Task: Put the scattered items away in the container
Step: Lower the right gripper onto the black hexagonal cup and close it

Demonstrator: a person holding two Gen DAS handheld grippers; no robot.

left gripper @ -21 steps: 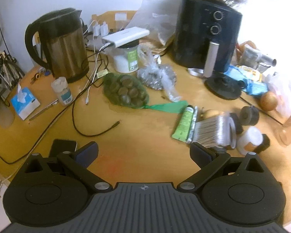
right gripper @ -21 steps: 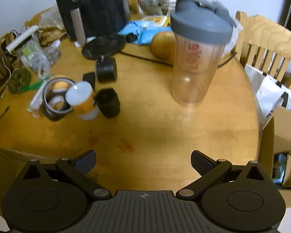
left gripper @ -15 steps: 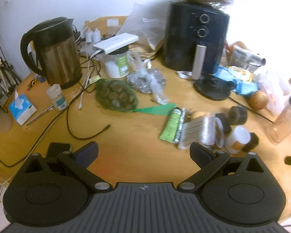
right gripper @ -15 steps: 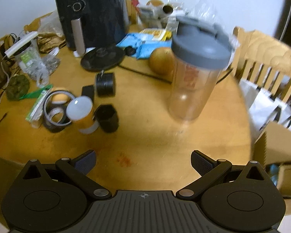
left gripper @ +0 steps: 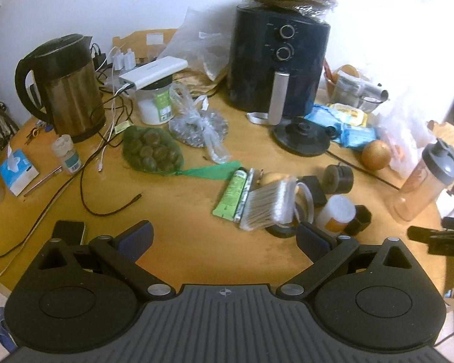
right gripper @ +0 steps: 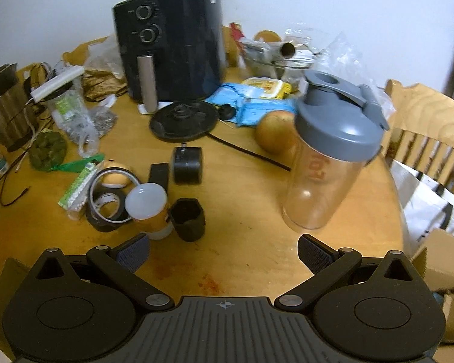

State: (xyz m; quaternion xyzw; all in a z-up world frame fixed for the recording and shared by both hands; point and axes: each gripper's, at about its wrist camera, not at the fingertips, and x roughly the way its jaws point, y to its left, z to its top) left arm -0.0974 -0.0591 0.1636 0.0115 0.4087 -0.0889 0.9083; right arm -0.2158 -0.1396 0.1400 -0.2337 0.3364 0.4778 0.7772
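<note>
Both grippers — left [left gripper: 224, 236] and right [right gripper: 224, 249] — hovered, fingers apart and empty; nothing was picked yet. Next seemingly called for closing on the near bottle [right gripper: 149, 210].

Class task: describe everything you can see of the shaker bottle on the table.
The shaker bottle stands upright on the wooden table, near its right edge. Its clear plastic body looks empty and bears blurred red lettering. A grey screw lid tops it, flip cap open. A round brown fruit sits behind it; neither gripper touches it.

The kettle [left gripper: 66, 87] stands left of the air fryer [left gripper: 275, 60] on the table [left gripper: 181, 199].
</note>
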